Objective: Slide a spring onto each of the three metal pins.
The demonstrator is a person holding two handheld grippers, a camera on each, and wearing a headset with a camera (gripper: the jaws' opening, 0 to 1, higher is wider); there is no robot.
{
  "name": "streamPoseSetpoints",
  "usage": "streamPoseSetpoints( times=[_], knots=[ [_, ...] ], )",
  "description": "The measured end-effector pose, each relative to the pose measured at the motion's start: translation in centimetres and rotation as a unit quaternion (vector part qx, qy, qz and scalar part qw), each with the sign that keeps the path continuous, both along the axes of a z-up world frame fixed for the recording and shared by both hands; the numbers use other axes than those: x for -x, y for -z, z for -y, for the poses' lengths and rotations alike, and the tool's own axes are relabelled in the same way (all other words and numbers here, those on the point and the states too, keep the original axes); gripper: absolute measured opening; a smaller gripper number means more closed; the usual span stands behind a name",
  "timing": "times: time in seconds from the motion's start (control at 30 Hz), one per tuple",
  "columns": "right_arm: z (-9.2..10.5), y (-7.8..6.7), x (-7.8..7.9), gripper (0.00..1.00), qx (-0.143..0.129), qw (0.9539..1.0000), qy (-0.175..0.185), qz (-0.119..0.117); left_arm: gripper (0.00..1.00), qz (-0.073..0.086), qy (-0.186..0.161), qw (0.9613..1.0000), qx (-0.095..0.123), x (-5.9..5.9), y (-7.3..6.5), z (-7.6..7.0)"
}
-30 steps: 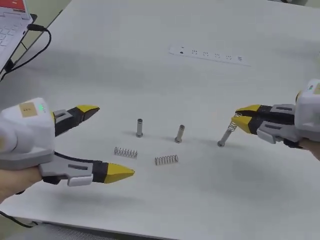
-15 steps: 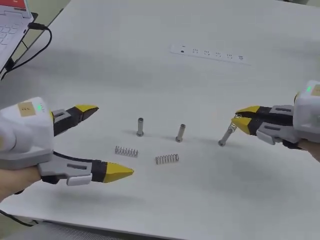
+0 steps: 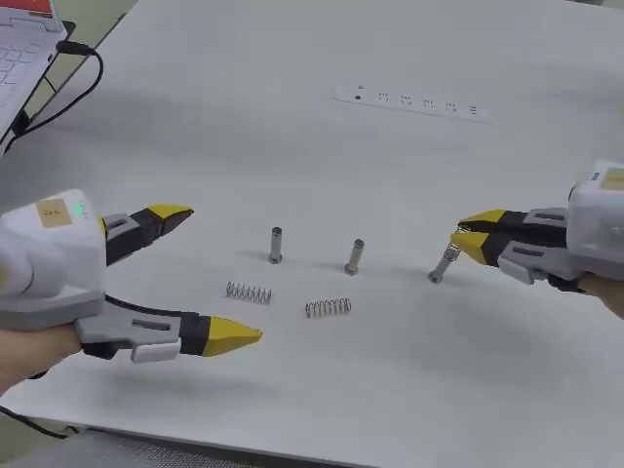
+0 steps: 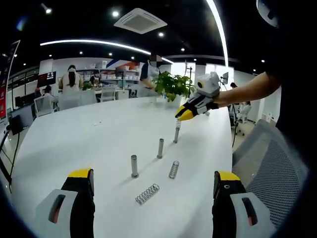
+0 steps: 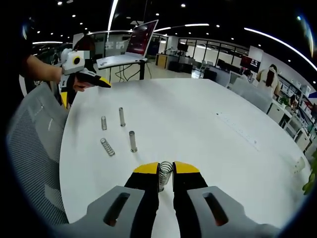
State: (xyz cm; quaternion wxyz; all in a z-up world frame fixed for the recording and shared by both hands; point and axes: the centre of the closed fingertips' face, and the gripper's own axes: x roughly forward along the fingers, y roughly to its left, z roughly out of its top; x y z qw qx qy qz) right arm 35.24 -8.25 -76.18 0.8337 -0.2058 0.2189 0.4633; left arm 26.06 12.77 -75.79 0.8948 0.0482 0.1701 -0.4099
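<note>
- My right gripper, centre right, pinches a spring at the top of the leaning pin; any sideways push could topple it.
- My left gripper, lower left, gapes empty near two loose springs.

R gripper has come down a bit toward the table vs 1 s ago, taking the spring w/ it. Spring now sits lower on the tilted right-hand pin. Earlier a stretch of coil stood up above the pin top; now most of it is down over the shaft, so less bare pin shows below. Pin + spring look shorter overall. Slight shift of the whole head view = cam move, not the parts.
</note>
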Motion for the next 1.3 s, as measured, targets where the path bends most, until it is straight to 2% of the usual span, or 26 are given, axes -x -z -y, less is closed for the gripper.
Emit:
streamPoseSetpoints(
  times=[0.2,0.8,0.87,1.3],
  knots=[
    [0.1,1.1,0.0,0.07,0.007,0.9999,0.001,-0.008,0.98,-0.003,0.000,1.0000,-0.001,0.0,0.2,0.0],
    [0.2,4.1,0.1,0.07,0.029,0.9988,0.007,-0.039,0.98,0.000,-0.002,1.0000,-0.001,0.0,0.2,0.0],
    [0.2,4.5,0.2,0.07,0.040,0.9985,0.002,-0.038,0.98,0.000,-0.002,1.0000,-0.002,0.0,0.2,0.0],
    [0.4,4.7,0.0,0.08,0.027,0.9977,0.018,-0.060,0.98,-0.002,0.001,1.0000,-0.002,0.1,0.3,0.2]
  ],
)
